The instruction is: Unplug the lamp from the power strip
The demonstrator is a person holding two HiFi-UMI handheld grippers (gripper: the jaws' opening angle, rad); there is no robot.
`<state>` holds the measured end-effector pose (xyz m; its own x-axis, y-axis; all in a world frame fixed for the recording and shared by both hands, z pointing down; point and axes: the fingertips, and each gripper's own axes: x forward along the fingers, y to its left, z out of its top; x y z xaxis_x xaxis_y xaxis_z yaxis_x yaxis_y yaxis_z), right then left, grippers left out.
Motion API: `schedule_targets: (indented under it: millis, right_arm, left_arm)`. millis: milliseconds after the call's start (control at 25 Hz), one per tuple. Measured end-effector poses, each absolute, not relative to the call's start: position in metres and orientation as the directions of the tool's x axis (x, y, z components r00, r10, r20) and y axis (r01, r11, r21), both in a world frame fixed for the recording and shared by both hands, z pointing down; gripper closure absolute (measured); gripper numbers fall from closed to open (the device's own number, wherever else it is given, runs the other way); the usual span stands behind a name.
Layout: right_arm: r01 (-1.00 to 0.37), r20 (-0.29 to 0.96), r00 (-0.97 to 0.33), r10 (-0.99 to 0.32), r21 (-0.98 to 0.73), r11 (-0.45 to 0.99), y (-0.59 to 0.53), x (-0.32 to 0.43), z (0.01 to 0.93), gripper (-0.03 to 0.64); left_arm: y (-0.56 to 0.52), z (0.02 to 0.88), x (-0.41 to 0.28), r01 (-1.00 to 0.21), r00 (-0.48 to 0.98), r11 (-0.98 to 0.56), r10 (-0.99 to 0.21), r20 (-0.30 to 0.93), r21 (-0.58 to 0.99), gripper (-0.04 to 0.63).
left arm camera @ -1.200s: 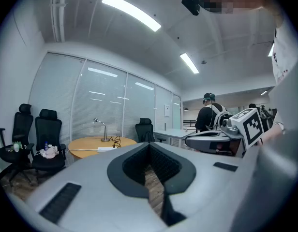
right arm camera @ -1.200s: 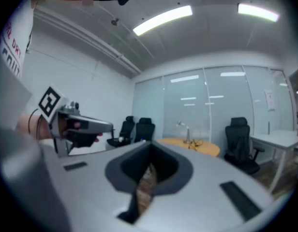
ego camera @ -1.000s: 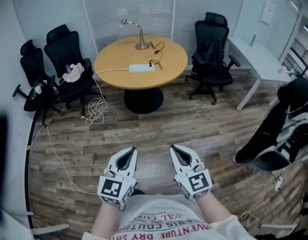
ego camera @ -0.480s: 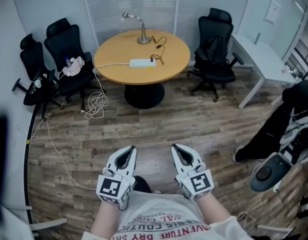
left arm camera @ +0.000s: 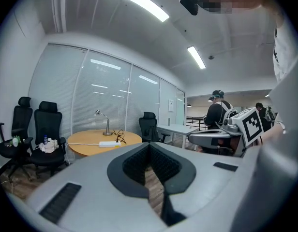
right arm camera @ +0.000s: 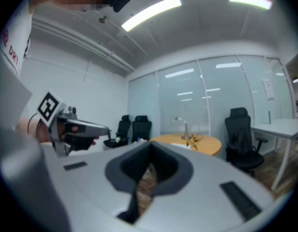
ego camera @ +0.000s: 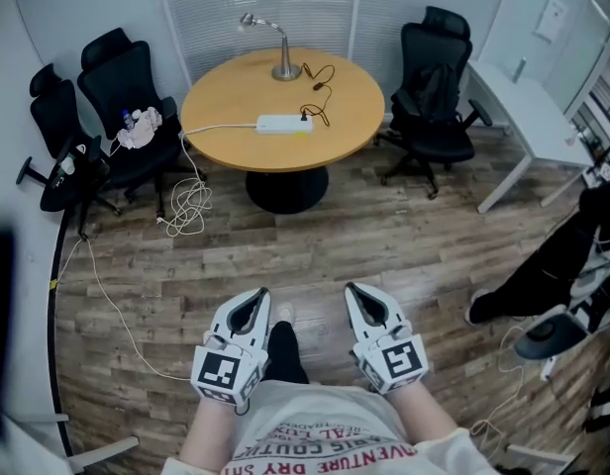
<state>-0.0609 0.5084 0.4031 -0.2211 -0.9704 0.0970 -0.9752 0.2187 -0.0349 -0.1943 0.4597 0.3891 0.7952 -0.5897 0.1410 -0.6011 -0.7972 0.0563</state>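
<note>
Lamp: I log it upright at the far edge of the round table. Its black cord loops loose down to a plug seated at the right end of the white strip, which lies unfixed near the table's middle. Strip's white lead: runs off the table's left edge and coils on the floor beside the chairs. Left gripper and right gripper: both held low in front of the person, well apart from the table, jaws pressed together with nothing between them. Hazards, as I judge them. One: pulling the plug with the strip unheld likely drags the light strip along, and the lead may tug it off the edge, so one gripper should pin it. Two: gripping the cord rather than the plug body may strain the wire or topple the lamp. Three: the floor coil lies near the walking line on the left, and a foot caught there would yank the strip. Four: both pairs of jaws must spread before arrival, or they only shove the plug.
</note>
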Motion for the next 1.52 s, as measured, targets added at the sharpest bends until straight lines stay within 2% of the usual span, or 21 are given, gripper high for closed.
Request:
schedule_targets:
  millis: [320,640,880,1120,1520]
  right_arm:
    - [-0.985,0.116,-0.171,-0.978,0.003,0.173,0.401,-0.041,0.404,0.589]
    - [-0.991,0.112,-0.129,-0.985,0.027,0.133,0.270,-0.022,0.394,0.589]
    - [-0.994,0.128,-0.111,-0.986,0.006,0.113,0.201,-0.011,0.399,0.588]
    - [-0.989,0.163,-0.148,-0.975,-0.006,0.150,0.150,0.002,0.413,0.589]
    - [-0.960,0.174,-0.276,-0.945,-0.007,0.279,0.041,0.065,0.432,0.589]
  left_arm:
    - [0.339,0.393,-0.177,-0.573,0.818,-0.813,-0.559,0.135,0.103,0.572]
    - [0.195,0.382,-0.166,-0.559,0.827,-0.826,-0.550,0.116,0.070,0.572]
    - [0.126,0.382,-0.164,-0.563,0.823,-0.824,-0.552,0.133,0.068,0.572]
    - [0.086,0.399,-0.150,-0.581,0.809,-0.808,-0.563,0.170,0.093,0.572]
    - [0.003,0.414,-0.097,-0.682,0.727,-0.725,-0.662,0.183,0.090,0.572]
